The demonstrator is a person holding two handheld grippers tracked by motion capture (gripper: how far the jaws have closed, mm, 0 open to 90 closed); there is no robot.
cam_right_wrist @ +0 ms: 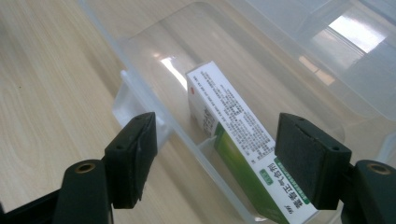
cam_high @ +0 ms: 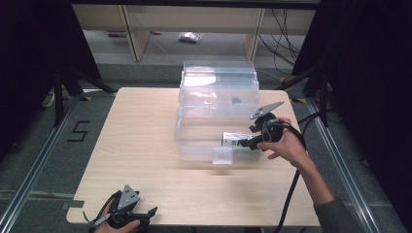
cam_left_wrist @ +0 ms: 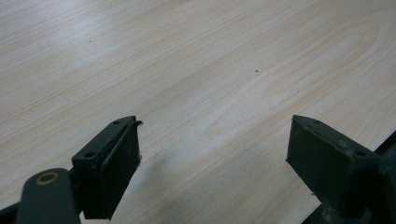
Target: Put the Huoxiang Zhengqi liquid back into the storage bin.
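Pale wood-grain tabletop [cam_high: 145,160] carries a clear plastic storage bin [cam_high: 194,141], lid swung back, straight ahead of the right tongs [cam_right_wrist: 215,158]. Inside lies a white-and-green printed cardboard box [cam_right_wrist: 233,140], between those parted jaws yet untouched by either pad. Best now to draw back level, clearing the bin's near wall without nudging the box. Right hand reaches in from the side; left tongs [cam_left_wrist: 212,158] gape wide, empty, low over bare wood.
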